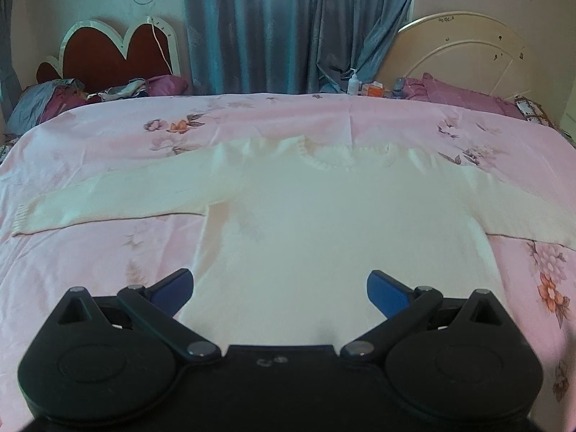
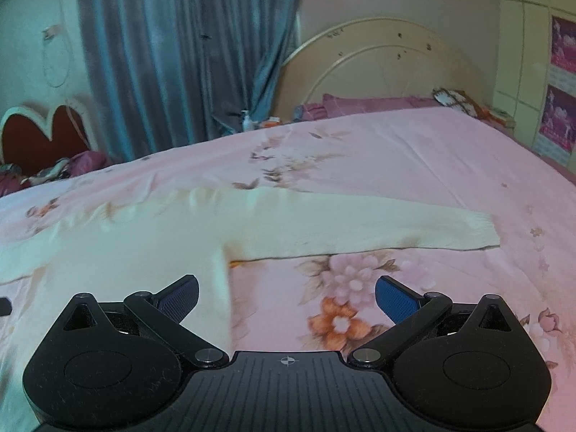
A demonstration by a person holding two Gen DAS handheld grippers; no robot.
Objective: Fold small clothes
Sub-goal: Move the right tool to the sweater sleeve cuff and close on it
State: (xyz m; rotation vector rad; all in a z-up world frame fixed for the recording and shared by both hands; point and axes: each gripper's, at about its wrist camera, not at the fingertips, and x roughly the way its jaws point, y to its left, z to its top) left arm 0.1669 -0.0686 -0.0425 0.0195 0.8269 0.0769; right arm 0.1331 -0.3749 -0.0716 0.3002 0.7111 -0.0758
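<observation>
A cream knitted sweater [image 1: 324, 216] lies flat on the pink floral bedsheet [image 1: 108, 136], collar away from me and both sleeves spread sideways. My left gripper [image 1: 280, 288] hovers open above the sweater's lower body, blue pads wide apart and holding nothing. In the right wrist view the same sweater [image 2: 144, 237] fills the left half, and its right sleeve [image 2: 378, 226] stretches out to a ribbed cuff. My right gripper [image 2: 286, 297] is open over the sweater's right side edge and the bare sheet [image 2: 432, 165], nothing between its fingers.
Across the bed's far side are a red heart-shaped headboard [image 1: 115, 50], grey-blue curtains [image 1: 288, 25], a cream round headboard [image 1: 468, 54], purple pillows [image 1: 450, 90], a pump bottle [image 1: 353, 81] and crumpled clothes [image 1: 54, 97]. Posters [image 2: 559, 82] hang on the right wall.
</observation>
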